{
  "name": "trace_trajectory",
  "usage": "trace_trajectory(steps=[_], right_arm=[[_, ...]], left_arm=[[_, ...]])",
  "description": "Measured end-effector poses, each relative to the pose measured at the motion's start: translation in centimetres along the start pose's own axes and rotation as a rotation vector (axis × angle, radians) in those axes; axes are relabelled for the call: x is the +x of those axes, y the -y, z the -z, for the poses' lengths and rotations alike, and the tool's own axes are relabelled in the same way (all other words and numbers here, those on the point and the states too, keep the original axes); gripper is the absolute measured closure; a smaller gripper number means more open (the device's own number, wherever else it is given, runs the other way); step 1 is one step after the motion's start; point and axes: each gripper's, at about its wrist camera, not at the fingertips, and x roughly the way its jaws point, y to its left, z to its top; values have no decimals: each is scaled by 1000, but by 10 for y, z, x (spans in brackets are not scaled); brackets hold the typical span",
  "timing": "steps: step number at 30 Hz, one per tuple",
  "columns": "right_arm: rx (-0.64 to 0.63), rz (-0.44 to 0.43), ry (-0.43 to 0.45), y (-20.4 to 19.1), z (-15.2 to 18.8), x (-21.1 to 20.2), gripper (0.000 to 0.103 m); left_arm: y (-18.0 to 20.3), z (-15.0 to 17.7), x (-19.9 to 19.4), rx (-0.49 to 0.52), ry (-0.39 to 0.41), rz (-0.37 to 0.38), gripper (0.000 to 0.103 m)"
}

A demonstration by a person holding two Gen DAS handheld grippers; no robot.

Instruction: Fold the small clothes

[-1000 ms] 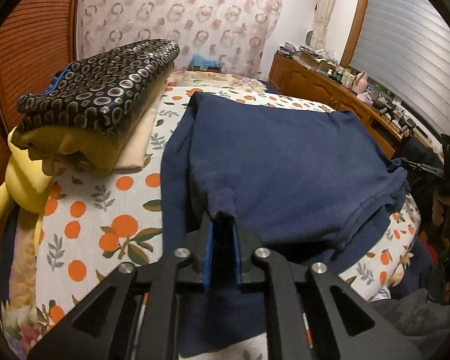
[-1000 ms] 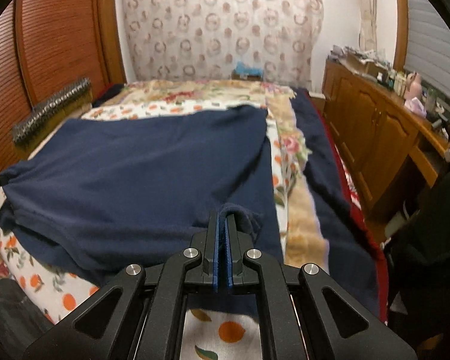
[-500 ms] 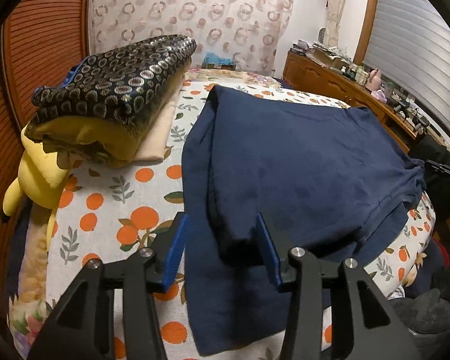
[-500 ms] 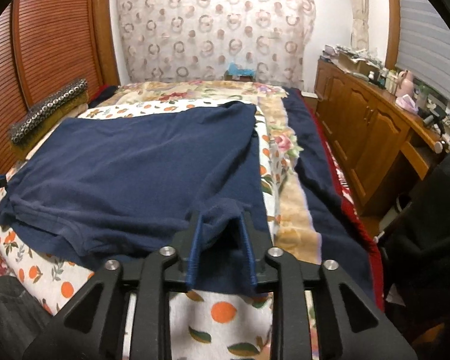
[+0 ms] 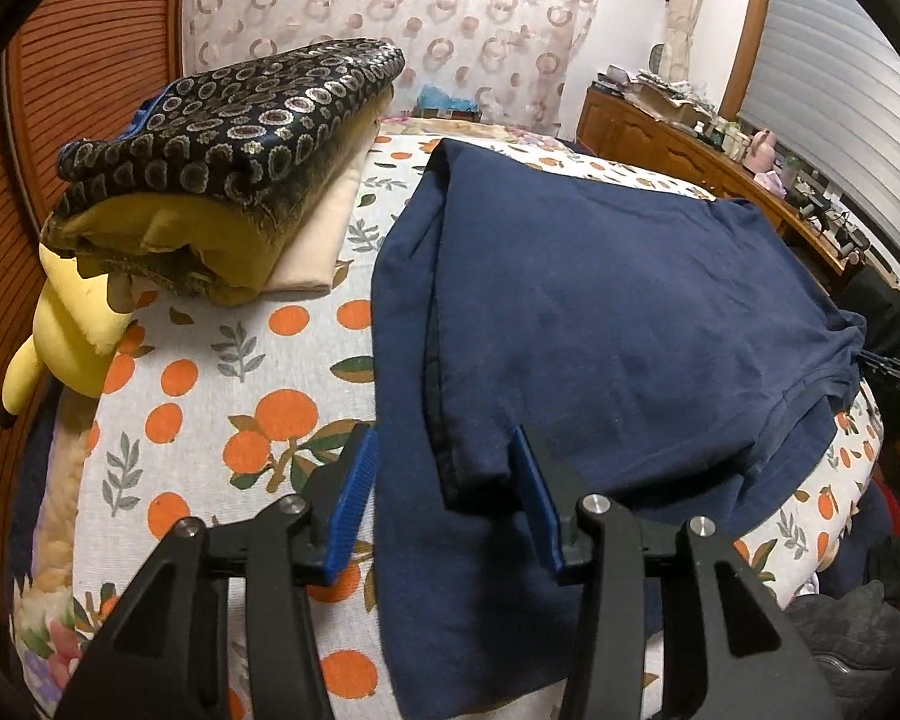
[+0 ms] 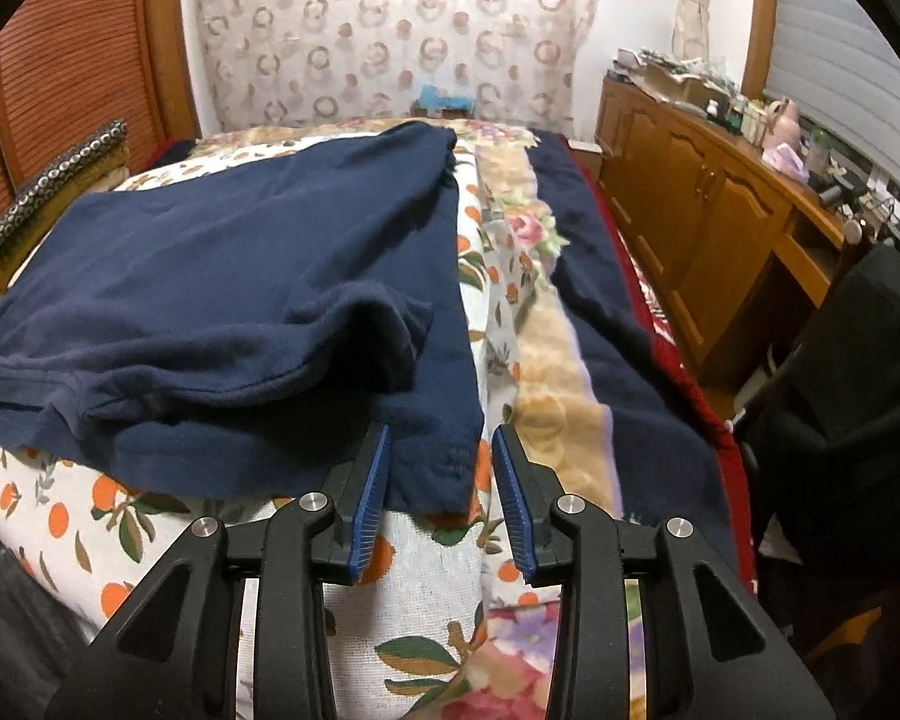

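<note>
A navy blue garment (image 5: pixel 600 324) lies folded over on the orange-print bedspread (image 5: pixel 222 372); it also shows in the right wrist view (image 6: pixel 228 276). My left gripper (image 5: pixel 444 480) is open, its blue pads (image 5: pixel 351 498) on either side of the garment's near folded corner, not gripping it. My right gripper (image 6: pixel 441 474) is open, with the garment's near right corner lying between its pads (image 6: pixel 510 498), free of them.
A stack of folded bedding with a dark patterned cover (image 5: pixel 228 138) and a yellow plush toy (image 5: pixel 66 330) lie at the left of the bed. A wooden dresser (image 6: pixel 708 210) with clutter stands along the right. A dark blanket (image 6: pixel 600 300) runs down the bed's right edge.
Both grippers were shut on the garment's corners a second ago. They have opened, let the folded cloth down on the bed, and drawn back a little.
</note>
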Motion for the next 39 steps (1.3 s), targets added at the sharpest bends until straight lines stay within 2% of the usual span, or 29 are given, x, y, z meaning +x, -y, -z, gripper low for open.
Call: trace_trajectory(steps=[1, 5, 7, 8, 13, 24, 27, 29, 31, 32, 33, 35, 36, 39], right_arm=[[-2, 2, -3, 0, 1, 1, 70], [-17, -17, 5, -2, 3, 0, 95], [-35, -30, 2, -4, 4, -3, 98], [-57, -9, -6, -6, 4, -4, 99], [-67, 17, 16, -3, 4, -23, 99], [-45, -6, 73, -5, -3, -45, 97], [-47, -10, 104, -8, -10, -52, 91], [-53, -14, 126, -12, -16, -56, 82], [-58, -28, 147, -17, -20, -60, 80], [-65, -34, 157, -22, -23, -60, 78], [-72, -39, 163, -27, -25, -61, 76], [-84, -63, 173, -35, -29, -59, 75], [-88, -78, 177, -39, -31, -57, 75], [-97, -114, 182, -54, -37, -48, 74]], left_arm=[[0, 0, 1, -1, -2, 1, 58], [-1, 0, 5, -6, -8, 2, 58], [-3, 0, 6, -11, -13, 4, 58], [-3, 0, 5, -12, -11, 4, 58], [-3, -1, 6, -12, -11, 17, 58], [0, -4, 8, 1, -2, -7, 57], [-1, -5, 9, -2, 3, -9, 57], [-2, -5, 10, -2, 6, -7, 57], [-2, -6, 11, 3, 7, 1, 58], [-1, -6, 11, 10, 8, 11, 65], [-1, -6, 11, 17, 6, 20, 79], [0, -7, 13, 19, -2, 44, 91], [2, -8, 12, 24, 3, 46, 95], [7, -14, 5, 26, 37, 90, 97]])
